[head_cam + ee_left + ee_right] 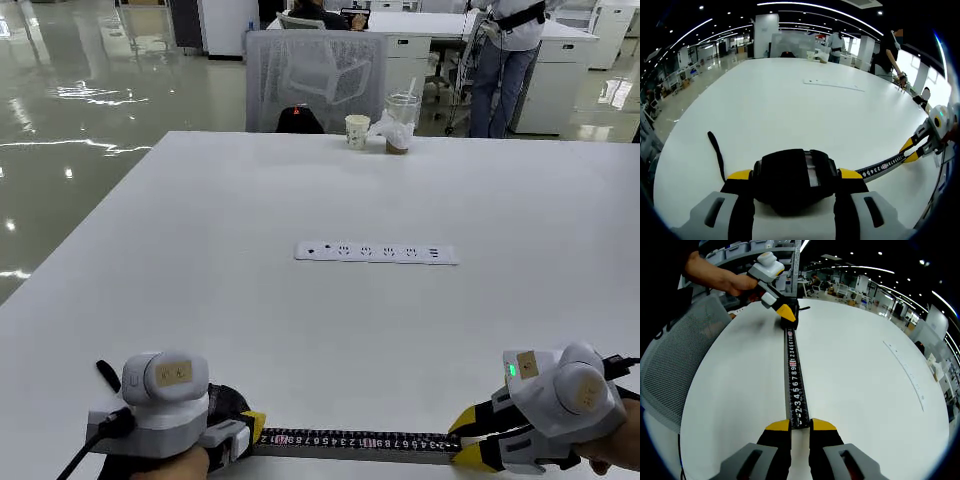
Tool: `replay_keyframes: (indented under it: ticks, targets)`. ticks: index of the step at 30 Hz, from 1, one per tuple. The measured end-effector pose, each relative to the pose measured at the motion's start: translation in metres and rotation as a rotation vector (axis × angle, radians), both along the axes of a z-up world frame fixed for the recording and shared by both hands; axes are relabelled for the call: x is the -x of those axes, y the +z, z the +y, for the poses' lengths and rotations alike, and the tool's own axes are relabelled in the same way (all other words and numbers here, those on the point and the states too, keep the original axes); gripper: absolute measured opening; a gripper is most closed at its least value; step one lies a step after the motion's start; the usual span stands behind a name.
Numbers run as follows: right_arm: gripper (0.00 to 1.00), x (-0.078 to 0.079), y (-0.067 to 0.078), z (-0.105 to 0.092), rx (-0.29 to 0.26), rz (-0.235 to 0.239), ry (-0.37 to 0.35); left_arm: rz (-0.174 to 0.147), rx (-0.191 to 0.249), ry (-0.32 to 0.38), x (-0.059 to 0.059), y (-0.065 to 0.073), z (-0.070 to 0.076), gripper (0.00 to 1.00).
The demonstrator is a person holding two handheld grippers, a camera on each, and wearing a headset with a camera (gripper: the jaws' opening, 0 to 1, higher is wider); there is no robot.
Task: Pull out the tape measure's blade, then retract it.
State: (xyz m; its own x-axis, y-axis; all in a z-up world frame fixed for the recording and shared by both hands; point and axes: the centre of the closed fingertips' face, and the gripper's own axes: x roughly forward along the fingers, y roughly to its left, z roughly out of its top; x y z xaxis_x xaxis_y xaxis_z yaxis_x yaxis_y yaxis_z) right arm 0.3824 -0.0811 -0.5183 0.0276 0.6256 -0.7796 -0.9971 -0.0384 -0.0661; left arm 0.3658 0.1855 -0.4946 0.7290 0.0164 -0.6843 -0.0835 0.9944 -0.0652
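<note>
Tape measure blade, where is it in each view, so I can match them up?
Head view: blade flat along the bottom edge, centre.
Left gripper view: blade lower right, slanting up to the right.
Right gripper view: blade in the middle, running up from bottom centre.
Shared landmark: white power strip.

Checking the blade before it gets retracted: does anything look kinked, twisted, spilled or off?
Nothing stands out. The blade runs straight and flat along the table between the left gripper, shut on the case, and the right gripper, shut on its tip. The paper cup and plastic cup at the far edge stand upright, no spill visible.
</note>
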Motion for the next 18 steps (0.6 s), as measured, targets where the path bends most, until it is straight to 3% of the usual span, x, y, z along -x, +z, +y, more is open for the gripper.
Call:
replay_keyframes:
  ticks: [18]
  targets:
    - [0.09, 0.0000, -0.0003, 0.0011, 0.003, 0.002, -0.001, -0.005, 0.010, -0.011, 0.0003, -0.0008, 0.0013, 0.59]
